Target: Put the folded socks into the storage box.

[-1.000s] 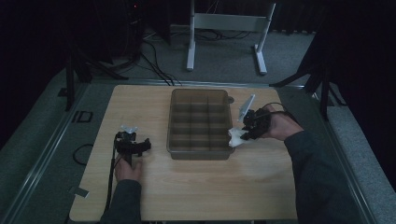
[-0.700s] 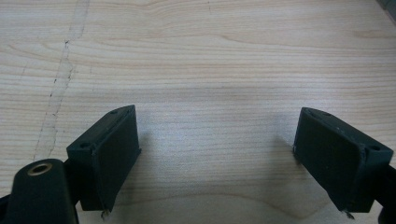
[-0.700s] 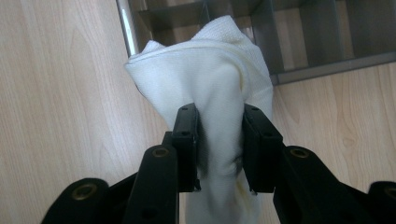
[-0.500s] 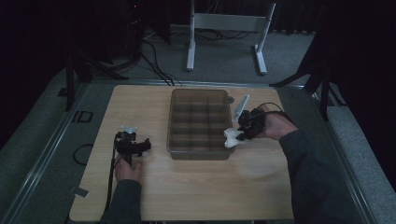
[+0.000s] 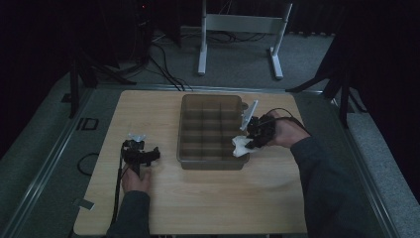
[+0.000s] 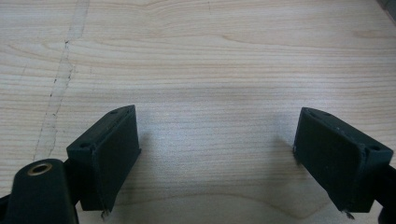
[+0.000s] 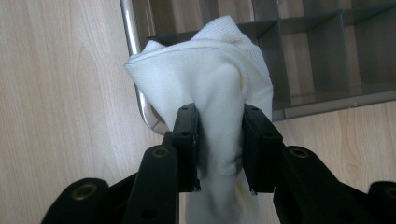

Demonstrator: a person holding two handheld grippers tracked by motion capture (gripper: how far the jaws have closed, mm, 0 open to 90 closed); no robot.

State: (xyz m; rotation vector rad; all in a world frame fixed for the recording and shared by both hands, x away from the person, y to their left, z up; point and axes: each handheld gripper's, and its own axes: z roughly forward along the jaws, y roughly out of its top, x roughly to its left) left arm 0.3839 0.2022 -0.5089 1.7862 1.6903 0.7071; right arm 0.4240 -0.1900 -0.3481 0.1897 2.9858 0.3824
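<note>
A dark room with cables and a white metal stand on the grey floor surrounds a pale wooden table (image 5: 208, 198), and near the table's middle sits a grey-brown plastic organiser tray (image 5: 212, 130) split by dividers into a grid of small compartments. The right gripper (image 5: 253, 140) is at the tray's near right corner, its jaws clamped on a bunched white cloth (image 7: 205, 88); in the right gripper view the cloth bulges out past the pads and hangs over the tray's rounded corner rim, with part of it above the nearest corner compartment. The step in hand looks like wiping the tray, or bringing the cloth to it, at that corner; whether the cloth actually presses on the rim or floats just above it cannot be told. The next move would call for lowering the wad into a compartment or dragging it along the rim while keeping the grip firm, since a loose fold could snag on a divider. Every compartment that can be seen appears empty, though the far ones are too dim to be sure. The left gripper (image 5: 140, 154) rests on the table well to the left of the tray, its jaws wide apart over bare wood with nothing between them.
</note>
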